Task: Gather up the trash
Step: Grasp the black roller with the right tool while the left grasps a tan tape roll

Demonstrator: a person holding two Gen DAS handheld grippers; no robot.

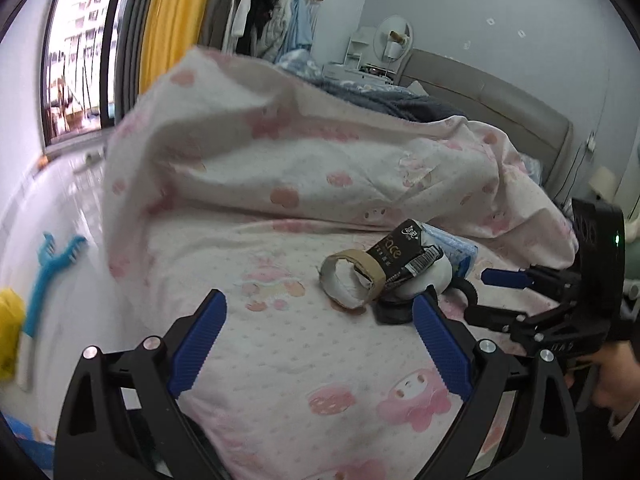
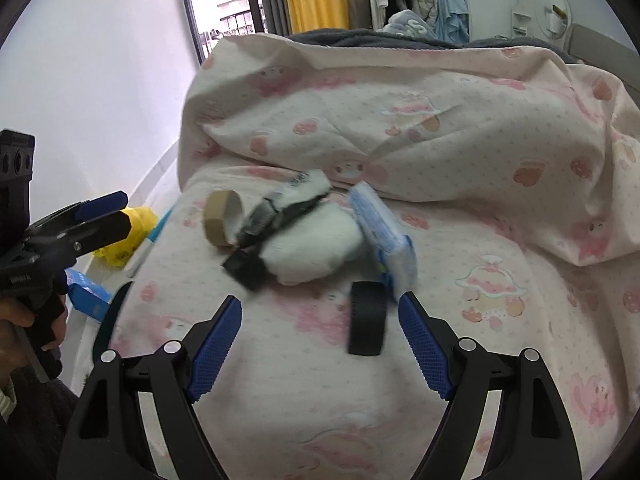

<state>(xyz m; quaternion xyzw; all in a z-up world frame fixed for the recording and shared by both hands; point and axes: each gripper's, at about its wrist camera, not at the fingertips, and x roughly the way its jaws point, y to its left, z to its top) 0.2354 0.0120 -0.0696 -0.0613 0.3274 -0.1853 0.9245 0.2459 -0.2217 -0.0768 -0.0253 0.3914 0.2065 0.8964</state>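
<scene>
Left claw (image 1: 320, 320), bottom centre of the left wrist view: blue-padded fingers (image 1: 198, 344) spread wide, nothing between them, hovering over the pink-printed bed sheet (image 1: 280, 360). Right claw (image 2: 320, 320), bottom centre of the right wrist view: likewise spread, gripping nothing; a black strap loop (image 2: 367, 318) lies on the sheet between its fingertips, nearer the right-hand pad, and no contact is visible. Just beyond both claws, at mid-frame, the trash lies in a close cluster on the sheet: a cardboard tape roll (image 1: 352, 280) at the left of the pile; a crumpled black wrapper (image 1: 404, 256) with white lettering and a barcode, draped over a white paper wad (image 2: 316, 248); a blue-and-white tissue pack (image 2: 382, 232) leaning against the wad at the right; a small flat black piece (image 2: 244, 268) at the pile's near edge. Behind the cluster a rumpled pink-patterned quilt (image 1: 280, 140) fills the middle of each frame. At the left edge of the left wrist view, a yellow bag (image 1: 10, 328) and a blue plastic hanger (image 1: 52, 264) lie beside the bed. Upper left: window (image 1: 76, 52) and yellow curtain (image 1: 172, 16). Top centre: hanging clothes (image 1: 260, 4).
</scene>
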